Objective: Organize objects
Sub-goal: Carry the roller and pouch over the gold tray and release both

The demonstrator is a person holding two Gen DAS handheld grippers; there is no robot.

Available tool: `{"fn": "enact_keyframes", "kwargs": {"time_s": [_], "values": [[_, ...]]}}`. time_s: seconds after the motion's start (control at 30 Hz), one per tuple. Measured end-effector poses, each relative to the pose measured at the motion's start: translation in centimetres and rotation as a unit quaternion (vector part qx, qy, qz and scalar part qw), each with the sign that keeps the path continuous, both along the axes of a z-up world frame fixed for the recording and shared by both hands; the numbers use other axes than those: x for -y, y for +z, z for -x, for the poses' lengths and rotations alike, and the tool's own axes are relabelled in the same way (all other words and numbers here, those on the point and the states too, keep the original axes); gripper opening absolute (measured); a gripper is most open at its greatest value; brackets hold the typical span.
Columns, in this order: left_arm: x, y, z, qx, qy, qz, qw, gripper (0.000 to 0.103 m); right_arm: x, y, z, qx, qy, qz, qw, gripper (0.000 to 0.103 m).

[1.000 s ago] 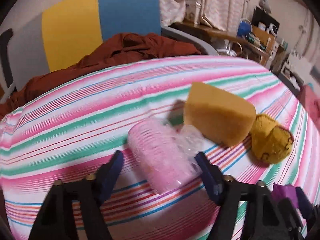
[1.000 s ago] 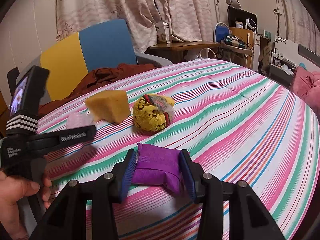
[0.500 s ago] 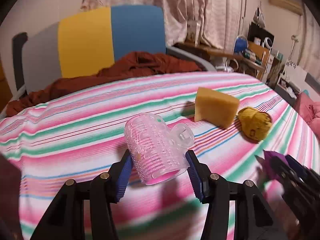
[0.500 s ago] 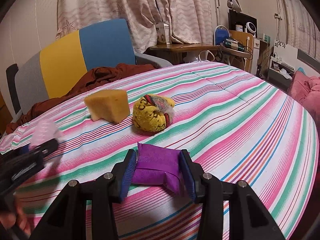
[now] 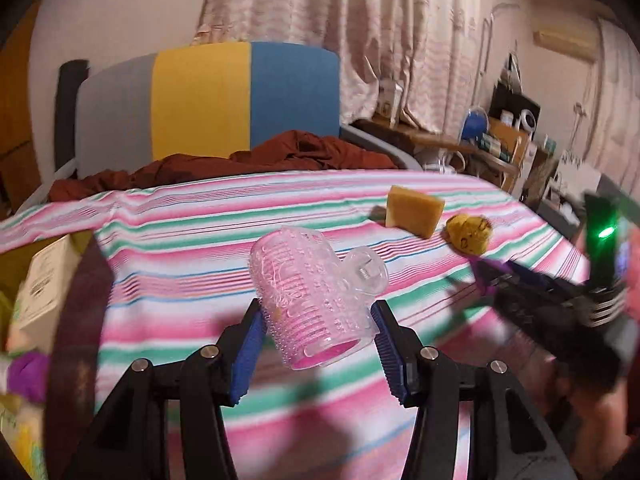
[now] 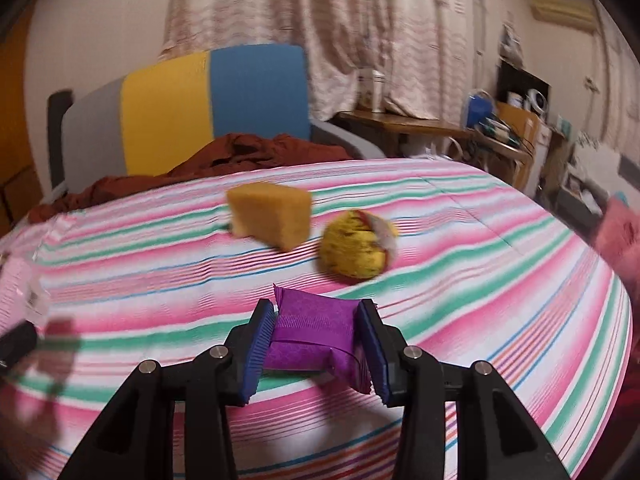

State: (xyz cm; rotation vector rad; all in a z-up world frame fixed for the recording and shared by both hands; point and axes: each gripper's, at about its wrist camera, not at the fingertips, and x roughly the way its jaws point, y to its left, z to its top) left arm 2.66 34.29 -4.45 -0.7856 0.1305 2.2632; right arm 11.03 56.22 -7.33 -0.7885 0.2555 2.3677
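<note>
My left gripper (image 5: 318,334) is shut on a pink plastic hair roller (image 5: 314,296) and holds it above the striped bedspread (image 5: 180,240). My right gripper (image 6: 316,344) is shut on a purple fabric pouch (image 6: 314,334), lifted off the bedspread (image 6: 480,280). A yellow sponge block (image 6: 272,218) and a yellow rolled sock ball (image 6: 358,250) lie on the spread beyond it. Both also show in the left wrist view, the sponge (image 5: 414,210) and the ball (image 5: 470,232). The right gripper (image 5: 540,292) appears blurred at the right of the left wrist view.
A dark container rim (image 5: 86,300) with a white box (image 5: 44,280) and purple item (image 5: 26,374) stands at the left. A rust-brown cloth (image 5: 240,162) lies at the far bed edge before a grey, yellow and blue chair (image 5: 208,100). A cluttered desk (image 6: 500,136) stands far right.
The left gripper closed on the roller and lifted it up and back toward the left container. The right gripper has just risen with the pouch.
</note>
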Motion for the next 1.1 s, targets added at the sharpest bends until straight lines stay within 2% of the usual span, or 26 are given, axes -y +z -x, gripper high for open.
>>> {"fn": "enact_keyframes", "kwargs": {"time_s": [0.17, 0.33, 0.53, 0.7, 0.87, 1.1], "values": [[4.4, 2.4, -1.3, 0.011, 0.002, -0.045, 0.9989, 0.054, 2.6, -0.1, 0.9, 0.018, 0.042, -0.016, 0.999, 0.043], [9.5, 4.0, -0.2, 0.023, 0.038, -0.066, 0.9968, 0.054, 5.4, -0.1, 1.1, 0.027, 0.071, -0.02, 0.997, 0.043], [15.3, 3.9, 2.3, 0.055, 0.102, -0.069, 0.9909, 0.054, 9.8, 0.3, 1.3, 0.015, 0.112, 0.017, 0.993, 0.043], [19.4, 3.9, 5.3, 0.08, 0.143, -0.071, 0.984, 0.054, 14.4, 1.8, 1.7, -0.018, 0.15, 0.054, 0.987, 0.043], [23.1, 2.9, 10.0, 0.145, 0.181, -0.095, 0.968, 0.054, 18.8, 4.4, 2.2, -0.06, 0.187, 0.089, 0.977, 0.043], [26.5, 1.0, 15.5, 0.207, 0.231, -0.093, 0.9462, 0.054, 23.3, 6.4, 2.9, -0.081, 0.232, 0.112, 0.963, 0.043]]}}
